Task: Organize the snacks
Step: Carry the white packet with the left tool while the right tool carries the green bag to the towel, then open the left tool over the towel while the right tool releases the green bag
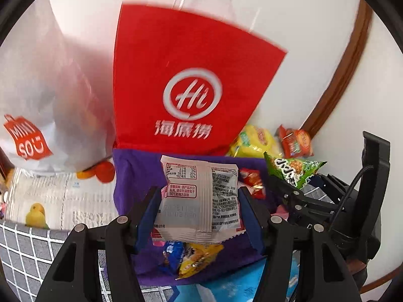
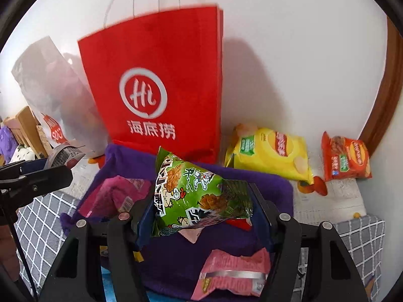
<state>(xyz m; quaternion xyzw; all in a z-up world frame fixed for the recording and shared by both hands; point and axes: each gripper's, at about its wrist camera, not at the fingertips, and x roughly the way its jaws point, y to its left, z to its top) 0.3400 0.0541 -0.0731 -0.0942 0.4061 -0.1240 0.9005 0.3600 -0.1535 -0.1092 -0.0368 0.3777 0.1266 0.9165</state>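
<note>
My left gripper (image 1: 199,209) is shut on a white snack packet (image 1: 199,196) printed with small text, held above a purple cloth (image 1: 133,181). My right gripper (image 2: 201,209) is shut on a green snack bag (image 2: 191,196) with cartoon figures; that green snack bag (image 1: 294,170) also shows at the right of the left wrist view. A tall red paper bag (image 2: 156,80) with a white "Hi" logo stands upright just behind the purple cloth (image 2: 176,251). Pink packets (image 2: 234,271) lie on the cloth. Blue and yellow packets (image 1: 191,256) lie under the white one.
A translucent white bag (image 1: 50,95) with a red label stands left of the red bag (image 1: 186,80). A yellow chip bag (image 2: 272,151) and an orange packet (image 2: 345,158) lie by the wall on the right. A brown wooden frame (image 1: 345,70) runs along the wall. Grey checked fabric (image 1: 22,251) covers the front.
</note>
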